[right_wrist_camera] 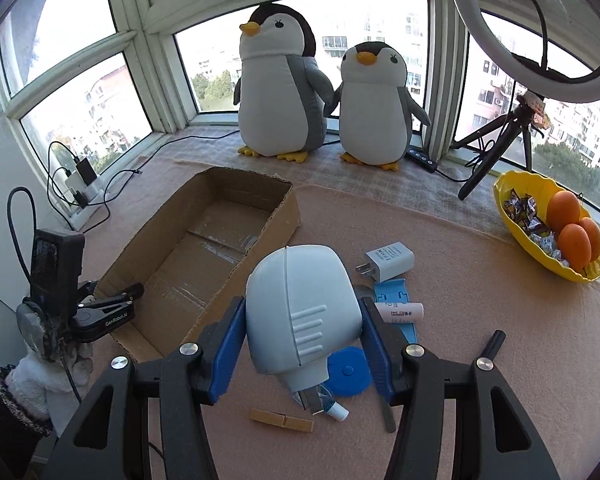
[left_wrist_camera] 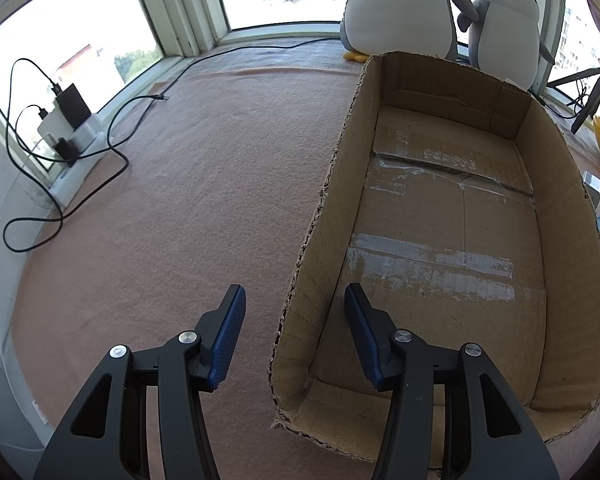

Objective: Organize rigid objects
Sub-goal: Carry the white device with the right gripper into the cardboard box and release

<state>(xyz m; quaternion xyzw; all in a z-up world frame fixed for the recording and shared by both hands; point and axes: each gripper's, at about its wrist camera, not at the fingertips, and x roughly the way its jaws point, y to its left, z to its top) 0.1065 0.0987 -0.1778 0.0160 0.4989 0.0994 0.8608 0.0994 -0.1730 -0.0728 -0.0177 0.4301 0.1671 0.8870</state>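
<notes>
Plastic, pale blue, smooth shell: this hair dryer (right_wrist_camera: 302, 308) looks light and stiff but slippery, so my right gripper (right_wrist_camera: 304, 344) pinches its wide body, just right of the cardboard box (right_wrist_camera: 180, 276). Long axis runs toward me, handle nearest. Left gripper (left_wrist_camera: 294, 336) straddles the box's left wall, jaws apart, holding nothing

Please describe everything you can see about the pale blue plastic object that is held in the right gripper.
The pale blue object looks like smooth matte plastic, with a rounded bulbous body, a seam line running along it, and four raised ribs on one side. It narrows at the bottom into a neck with a grey part. The right gripper is shut on it, one blue pad on each side. It seems raised above the pink cloth, beside the cardboard box. What it is, I cannot tell.
</notes>
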